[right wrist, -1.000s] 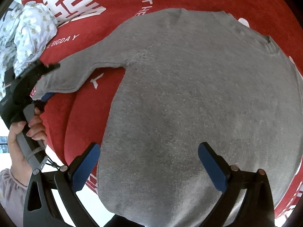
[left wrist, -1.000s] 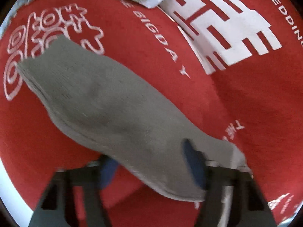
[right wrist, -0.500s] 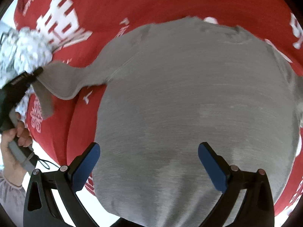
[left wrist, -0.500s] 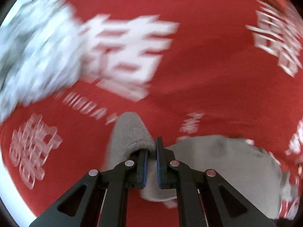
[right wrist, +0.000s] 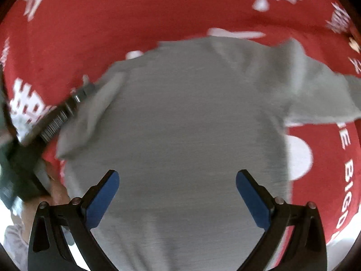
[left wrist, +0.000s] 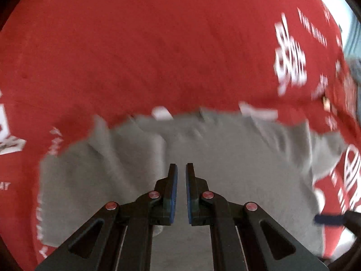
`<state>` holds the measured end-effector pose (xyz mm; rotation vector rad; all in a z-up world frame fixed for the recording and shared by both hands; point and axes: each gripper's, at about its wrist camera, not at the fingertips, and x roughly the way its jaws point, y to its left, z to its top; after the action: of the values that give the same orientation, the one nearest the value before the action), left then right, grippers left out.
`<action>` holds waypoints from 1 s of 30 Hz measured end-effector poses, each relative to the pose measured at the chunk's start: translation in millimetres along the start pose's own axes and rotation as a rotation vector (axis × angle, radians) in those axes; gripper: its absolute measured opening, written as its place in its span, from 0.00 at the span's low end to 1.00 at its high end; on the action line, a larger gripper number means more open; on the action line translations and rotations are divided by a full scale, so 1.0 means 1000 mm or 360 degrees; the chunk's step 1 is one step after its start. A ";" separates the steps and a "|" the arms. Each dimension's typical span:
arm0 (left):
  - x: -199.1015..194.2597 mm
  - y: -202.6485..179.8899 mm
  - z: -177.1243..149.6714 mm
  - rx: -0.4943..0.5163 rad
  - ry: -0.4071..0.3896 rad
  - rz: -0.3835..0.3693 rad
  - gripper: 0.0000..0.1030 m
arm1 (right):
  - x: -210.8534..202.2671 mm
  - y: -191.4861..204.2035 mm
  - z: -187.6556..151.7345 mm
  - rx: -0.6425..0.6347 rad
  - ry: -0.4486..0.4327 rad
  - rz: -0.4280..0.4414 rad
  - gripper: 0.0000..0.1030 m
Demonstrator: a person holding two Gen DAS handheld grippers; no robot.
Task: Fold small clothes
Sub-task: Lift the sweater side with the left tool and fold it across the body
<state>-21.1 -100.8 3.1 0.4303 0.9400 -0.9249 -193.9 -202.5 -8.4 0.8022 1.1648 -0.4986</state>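
**A:** Status on the left gripper [left wrist: 181, 169]?

**B:** Pads are pressed together with only a slit between them. From my right wrist view its tip meets the sleeve [right wrist: 94, 113], so I read it as pinching the cuff end. The frames are blurred, so that's a judgement. The sleeve is doubled in over the body's near-left edge.

**A:** And the right gripper [right wrist: 177, 174]?

**B:** Spread wide and holding nothing. It hangs over the lower body of the grey sweater [right wrist: 191, 124], which lies flat straight ahead of both tools.

**A:** How will it handle?

**B:** It's a soft, light knit with no stiffness. It'll drape and drag rather than hold a crease, and I think it'll cling to the cloth more than slide. I'd grab at edges, meaning cuff, hem or shoulder seam. A mid-panel pinch would just bunch it up. The other sleeve [right wrist: 327, 99] sticks out unfolded ahead-right of my right tool, so its cuff looks like the next pick.

**A:** What's the surface?

**B:** A red cloth [right wrist: 112, 22] with white printed characters and lettering, possibly fuzzy. It runs out past the sweater on every side ahead of the tools.

**A:** And the room?

**B:** There are only pale slivers at the frame edges, so I can't tell.
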 end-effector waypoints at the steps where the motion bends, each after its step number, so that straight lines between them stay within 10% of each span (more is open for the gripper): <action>1: 0.008 -0.005 -0.007 0.0033 0.0055 0.0017 0.09 | 0.002 -0.008 0.001 0.0016 0.0008 -0.0012 1.00; 12: -0.052 0.060 -0.040 -0.0172 0.0202 0.0067 0.09 | 0.001 0.012 0.020 -0.0115 -0.0012 -0.0042 1.00; 22: -0.088 0.203 -0.064 -0.0617 0.0233 0.0340 0.09 | 0.055 0.207 0.061 -0.0986 -0.0174 -0.0144 1.00; 23: -0.086 0.206 -0.067 -0.0631 0.0237 0.0355 0.13 | 0.067 0.224 0.063 -0.1050 -0.0183 -0.0173 1.00; 26: -0.086 0.211 -0.074 -0.0674 0.0232 0.0428 0.98 | 0.100 0.250 0.068 -0.1143 -0.0197 -0.0263 1.00; 30: -0.084 0.204 -0.077 -0.0633 0.0218 0.0499 0.99 | 0.139 0.261 0.075 -0.1160 -0.0149 -0.0436 0.81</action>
<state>87.8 105.6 18.2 0.2905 1.1151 -0.4131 85.8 -87.8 -49.0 -0.0083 1.2548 -0.2911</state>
